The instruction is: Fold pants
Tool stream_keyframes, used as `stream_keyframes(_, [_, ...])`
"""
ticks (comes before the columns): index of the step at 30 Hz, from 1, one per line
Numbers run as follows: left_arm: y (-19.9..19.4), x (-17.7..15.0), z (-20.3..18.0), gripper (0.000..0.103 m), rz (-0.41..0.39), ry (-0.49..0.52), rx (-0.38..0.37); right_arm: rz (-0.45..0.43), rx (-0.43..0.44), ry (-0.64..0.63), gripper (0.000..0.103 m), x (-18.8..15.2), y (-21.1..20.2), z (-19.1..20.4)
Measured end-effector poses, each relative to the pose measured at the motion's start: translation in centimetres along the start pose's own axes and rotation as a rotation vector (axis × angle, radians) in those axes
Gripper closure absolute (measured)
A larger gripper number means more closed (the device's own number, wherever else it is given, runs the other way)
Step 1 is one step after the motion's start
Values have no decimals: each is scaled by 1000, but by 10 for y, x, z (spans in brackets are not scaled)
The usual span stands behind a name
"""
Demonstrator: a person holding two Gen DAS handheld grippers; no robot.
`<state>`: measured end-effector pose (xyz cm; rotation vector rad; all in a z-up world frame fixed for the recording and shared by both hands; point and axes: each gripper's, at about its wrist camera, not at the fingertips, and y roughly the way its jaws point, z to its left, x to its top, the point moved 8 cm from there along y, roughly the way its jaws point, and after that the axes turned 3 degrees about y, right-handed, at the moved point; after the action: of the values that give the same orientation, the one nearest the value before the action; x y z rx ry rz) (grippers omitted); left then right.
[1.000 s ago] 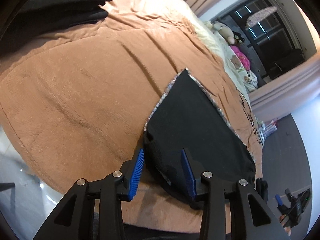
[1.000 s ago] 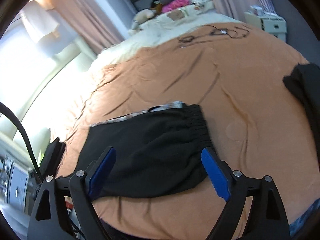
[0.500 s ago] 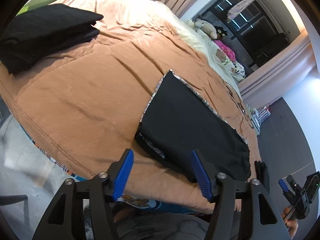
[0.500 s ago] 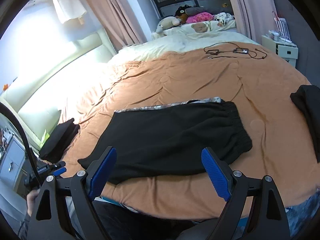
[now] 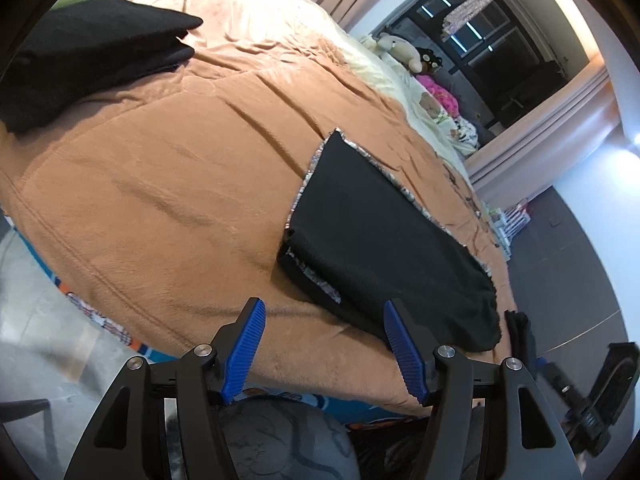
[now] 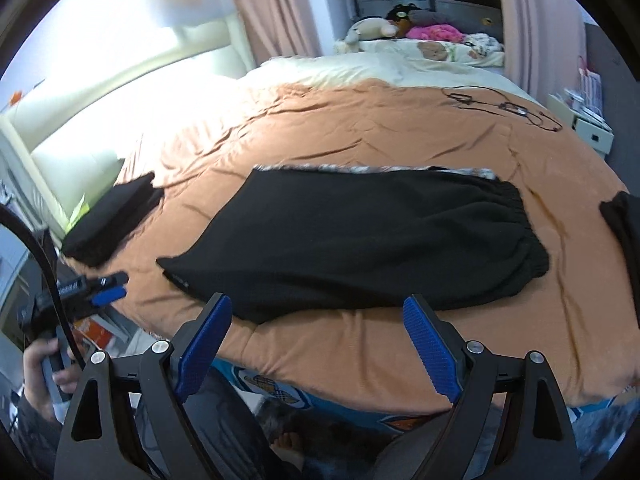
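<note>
Black pants (image 6: 360, 240) lie flat on the brown blanket (image 6: 360, 132), folded lengthwise, with a patterned lining showing along the far edge. The elastic waistband is at the right and the leg ends at the left. In the left wrist view the pants (image 5: 380, 240) stretch away from the leg end. My left gripper (image 5: 324, 346) is open just short of that end, over the bed's edge, with nothing between its pads. My right gripper (image 6: 318, 340) is open and wide, held back from the pants' near edge, empty. A hand (image 6: 44, 364) holds the left gripper (image 6: 96, 292).
A folded black stack (image 6: 112, 220) sits at the bed's left corner (image 5: 88, 48). Another black garment (image 6: 624, 232) lies at the right edge. Cables (image 6: 500, 106) lie on the far blanket. Stuffed toys (image 6: 372, 26) and a nightstand (image 6: 588, 124) stand beyond.
The left gripper opened, let go of the pants' leg end and drew back toward the bed's edge. The right gripper pulled well back, so the whole pants show now.
</note>
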<state>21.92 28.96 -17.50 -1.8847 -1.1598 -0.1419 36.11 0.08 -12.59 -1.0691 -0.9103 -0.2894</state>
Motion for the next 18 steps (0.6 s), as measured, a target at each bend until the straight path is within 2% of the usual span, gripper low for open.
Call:
stream_keyframes(3, [5,-2,4,39,-1,-5,-1,12,8,-7,16,-7,16,11])
stream_keyframes(5, [7,-5,7,39,0,-19,-7,40,29,-3,10,-14,30,18])
stream_keyframes(7, [7,-8,9,39,-1,-22,-7,59,27,2,10,-16,44,20])
stream_keyframes(10, [7,-10,12,39,-2,-10,2,84,1,11,1,-22,62,23])
stream_keyframes(18, [6,-2,21,39,-21,-19,-1,145,-82,-42,0,-33,109,43])
